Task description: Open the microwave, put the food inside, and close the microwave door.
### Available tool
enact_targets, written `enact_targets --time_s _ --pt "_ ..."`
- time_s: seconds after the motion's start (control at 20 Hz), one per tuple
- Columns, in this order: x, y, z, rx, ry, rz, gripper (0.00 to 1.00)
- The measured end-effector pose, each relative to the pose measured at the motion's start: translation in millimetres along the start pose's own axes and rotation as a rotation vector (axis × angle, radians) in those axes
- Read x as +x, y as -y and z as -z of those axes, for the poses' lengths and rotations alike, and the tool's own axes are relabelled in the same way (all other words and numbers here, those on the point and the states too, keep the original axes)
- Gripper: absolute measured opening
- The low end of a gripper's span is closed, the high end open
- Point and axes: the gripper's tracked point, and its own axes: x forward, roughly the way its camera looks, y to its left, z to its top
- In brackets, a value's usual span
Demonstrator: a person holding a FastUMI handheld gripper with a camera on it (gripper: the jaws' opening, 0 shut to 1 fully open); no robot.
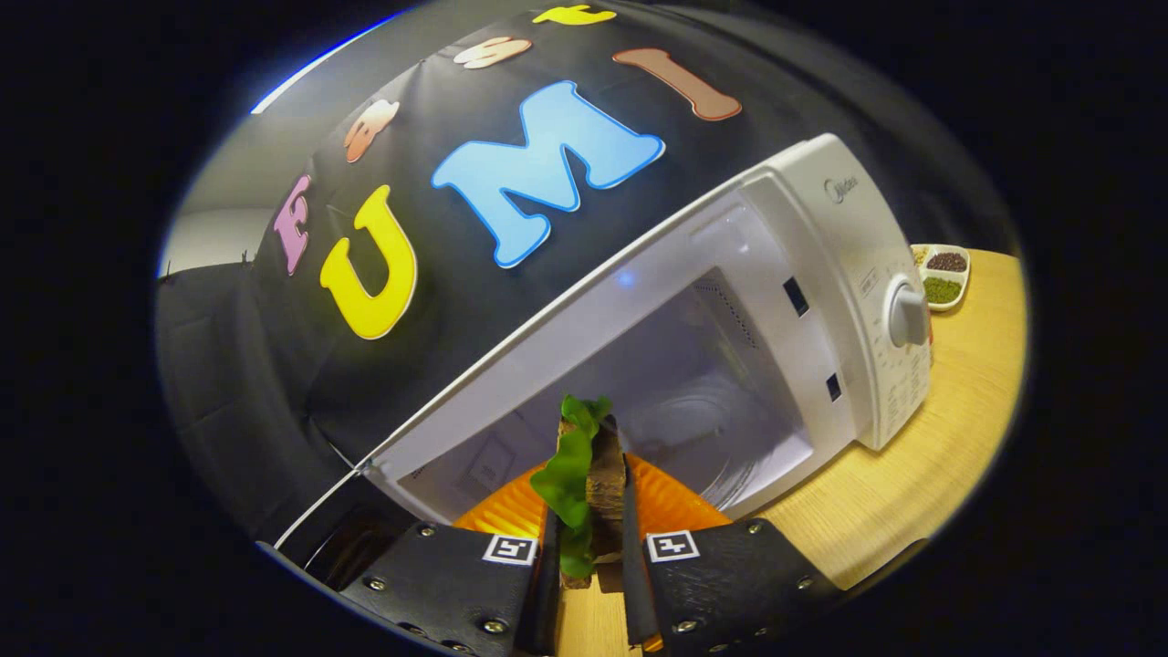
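Your gripper clamps sandwich between nearly closed fingers, at mouth of open microwave; sandwich blocks cavity floor; door cut off; dish of grains half hidden behind microwave on table.

food base hidden by fingers | dish contents unclear

Your gripper is held tilted, its two fingers drawn close together with only a narrow gap between them, both pressing on the food that stands upright in that gap and reaches out just ahead of the fingertips
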Motion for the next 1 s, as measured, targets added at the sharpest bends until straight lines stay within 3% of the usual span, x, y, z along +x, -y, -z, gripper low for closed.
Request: enact_targets --time_s 0.15,0.4,0.55,0.65,0.75,1.0 --pt "31 0 1 0.063 -0.010 -0.003 0.29" --pt "51 20 -4 -0.069 0.027 0.071 0.29" --pt "42 52 -15 -0.233 0.060 0.222 0.56" --pt "34 66 -16 -0.322 0.050 0.283 0.56" --pt "21 65 -21 -0.373 0.050 0.289 0.56" --pt "-11 35 -17 -0.379 -0.006 0.188 0.58"
